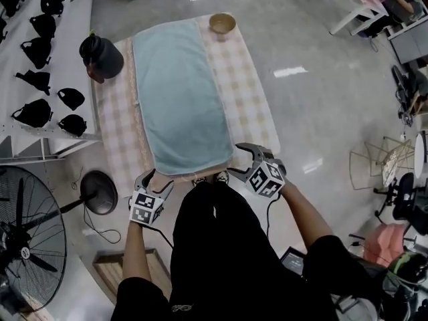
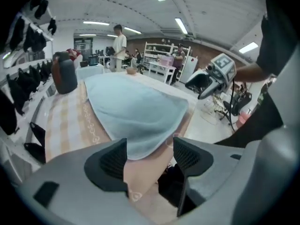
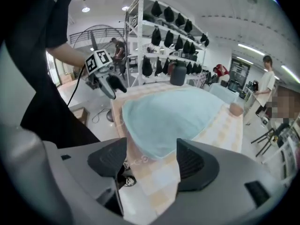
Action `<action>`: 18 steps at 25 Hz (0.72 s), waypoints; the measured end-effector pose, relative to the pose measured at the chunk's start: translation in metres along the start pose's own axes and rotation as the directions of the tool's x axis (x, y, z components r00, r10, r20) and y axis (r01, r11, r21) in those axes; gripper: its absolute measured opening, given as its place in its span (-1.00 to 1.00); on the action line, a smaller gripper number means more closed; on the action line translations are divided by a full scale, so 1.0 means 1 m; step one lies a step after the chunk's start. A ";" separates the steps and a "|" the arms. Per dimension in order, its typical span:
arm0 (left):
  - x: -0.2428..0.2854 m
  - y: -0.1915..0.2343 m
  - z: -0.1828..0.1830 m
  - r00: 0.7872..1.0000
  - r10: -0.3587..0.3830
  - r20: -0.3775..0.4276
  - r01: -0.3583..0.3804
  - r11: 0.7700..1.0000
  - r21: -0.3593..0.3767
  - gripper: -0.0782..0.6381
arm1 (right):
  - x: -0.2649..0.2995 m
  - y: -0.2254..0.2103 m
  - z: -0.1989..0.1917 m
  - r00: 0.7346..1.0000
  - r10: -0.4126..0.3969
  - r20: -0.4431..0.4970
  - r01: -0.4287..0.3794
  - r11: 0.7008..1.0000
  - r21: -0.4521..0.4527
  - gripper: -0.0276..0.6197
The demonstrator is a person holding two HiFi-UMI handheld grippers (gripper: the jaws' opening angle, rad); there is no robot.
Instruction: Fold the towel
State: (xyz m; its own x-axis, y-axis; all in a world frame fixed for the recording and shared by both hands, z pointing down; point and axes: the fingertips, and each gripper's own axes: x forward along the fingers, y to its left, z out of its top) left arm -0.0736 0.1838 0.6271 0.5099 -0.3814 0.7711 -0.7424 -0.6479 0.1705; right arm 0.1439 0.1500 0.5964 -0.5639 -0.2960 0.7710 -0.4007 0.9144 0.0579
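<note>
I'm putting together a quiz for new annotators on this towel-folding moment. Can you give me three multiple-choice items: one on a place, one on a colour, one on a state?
1. Where is the bowl?
A) on the checked cloth, by the towel's far corner
B) on top of the towel
C) on the floor

2. What colour is the towel?
A) red
B) light blue
C) black

3. How do the jaws of the left gripper and the right gripper stand?
A) both shut on the towel
B) one open, one shut
C) both open at the towel's near edge

Answers:
1 A: the head view shows it on the cloth beside the far corner.
2 B: every view shows light blue.
3 C: each gripper view shows a gap between its jaws, gripping nothing.
</note>
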 end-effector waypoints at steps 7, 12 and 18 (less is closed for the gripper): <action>0.035 0.003 -0.035 0.983 0.040 -0.179 -0.006 0.983 0.184 0.04 | 0.036 0.006 -0.032 0.991 0.047 -0.123 -0.068 0.982 -0.176 -0.03; 0.049 0.002 -0.037 0.974 0.084 -0.210 -0.034 0.973 0.230 0.04 | 0.046 -0.008 -0.036 0.993 -0.017 -0.115 -0.008 0.977 -0.211 -0.71; 0.054 0.014 -0.031 0.961 0.170 -0.217 -0.106 0.954 0.280 -0.10 | 0.047 -0.003 -0.037 0.994 0.014 -0.110 -0.040 0.970 -0.238 -0.79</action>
State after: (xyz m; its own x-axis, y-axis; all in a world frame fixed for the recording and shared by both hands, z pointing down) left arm -0.0704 0.1747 0.6904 0.2695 -0.3340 0.9032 -0.6406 -0.7625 -0.0908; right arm 0.1450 0.1435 0.6560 -0.4867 -0.2505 0.8369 -0.1943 0.9650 0.1759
